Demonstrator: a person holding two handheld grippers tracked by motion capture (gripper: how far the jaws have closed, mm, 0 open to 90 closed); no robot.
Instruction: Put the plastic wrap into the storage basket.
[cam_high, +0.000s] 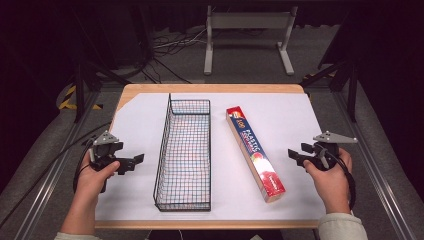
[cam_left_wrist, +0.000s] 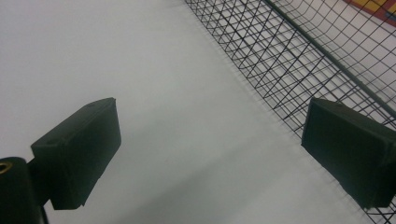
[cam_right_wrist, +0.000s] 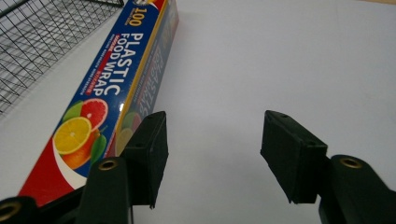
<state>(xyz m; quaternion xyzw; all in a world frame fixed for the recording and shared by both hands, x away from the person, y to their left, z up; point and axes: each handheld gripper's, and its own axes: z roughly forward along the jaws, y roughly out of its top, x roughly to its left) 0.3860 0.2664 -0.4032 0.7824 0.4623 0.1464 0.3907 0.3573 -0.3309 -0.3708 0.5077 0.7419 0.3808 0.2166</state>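
Here, a person holds a gripper in each hand over a table covered with white paper. The left gripper is at the left side of the table, near its front edge, and it points toward the basket. In the left gripper view its jaws stand wide apart with nothing between them; below them is the white paper, and the wire wall of the basket runs just behind the far jaw. The basket is a long black wire one, it stands upright in the middle of the table, with its long side going away from the person, and nothing lies in it.

The box of plastic food wrap lies flat on the paper, just to the right of the basket and apart from it. It is a little turned, so its near end is more to the right than its far end.

The right gripper is at the right side, near the box's near end, and points toward it. In the right gripper view its jaws are apart and grasp nothing; the box lies beside the left jaw, not between the two. Between the jaws there is bare paper.
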